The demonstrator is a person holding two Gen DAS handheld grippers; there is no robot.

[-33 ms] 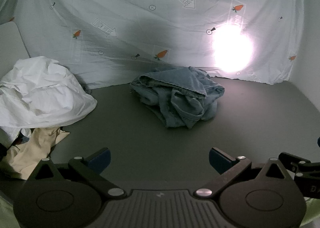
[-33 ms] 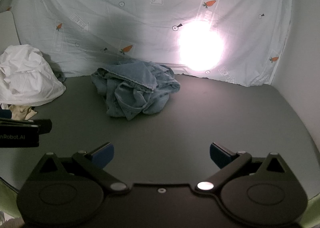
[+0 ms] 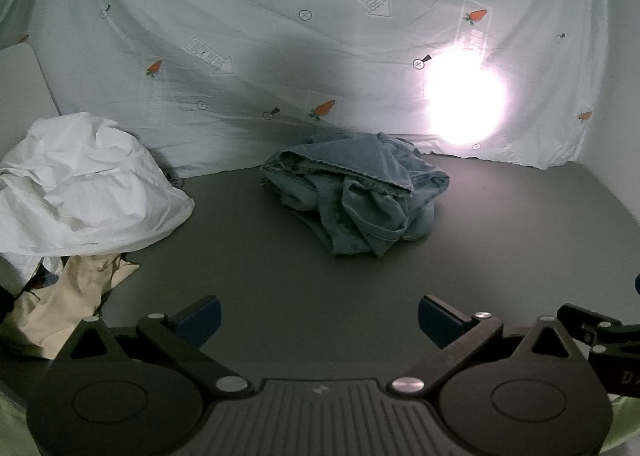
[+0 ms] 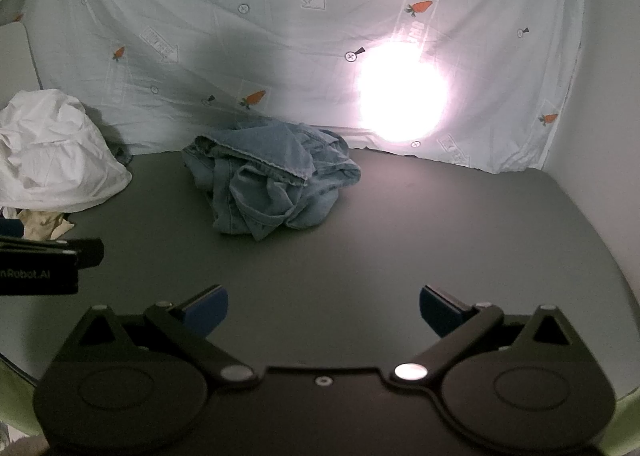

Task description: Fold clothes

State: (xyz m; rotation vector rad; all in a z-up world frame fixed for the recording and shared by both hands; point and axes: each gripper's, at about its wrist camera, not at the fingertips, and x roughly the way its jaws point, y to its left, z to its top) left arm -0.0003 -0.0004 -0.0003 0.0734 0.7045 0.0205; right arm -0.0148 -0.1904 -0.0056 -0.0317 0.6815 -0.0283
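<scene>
A crumpled pair of blue denim jeans (image 3: 356,196) (image 4: 272,184) lies in a heap on the dark grey table (image 3: 500,236), towards the back. My left gripper (image 3: 318,320) hovers over the table's near part, well short of the jeans, open with nothing between its blue pads. My right gripper (image 4: 324,312) is beside it to the right, likewise open and empty, with the jeans ahead and to the left. Each wrist view catches the edge of the other gripper's body.
A bunched white garment (image 3: 80,192) (image 4: 52,160) sits at the table's left, over a beige one (image 3: 68,300). A pale printed sheet (image 3: 280,36) hangs behind, with a glaring light spot (image 3: 464,104). A white wall stands on the right.
</scene>
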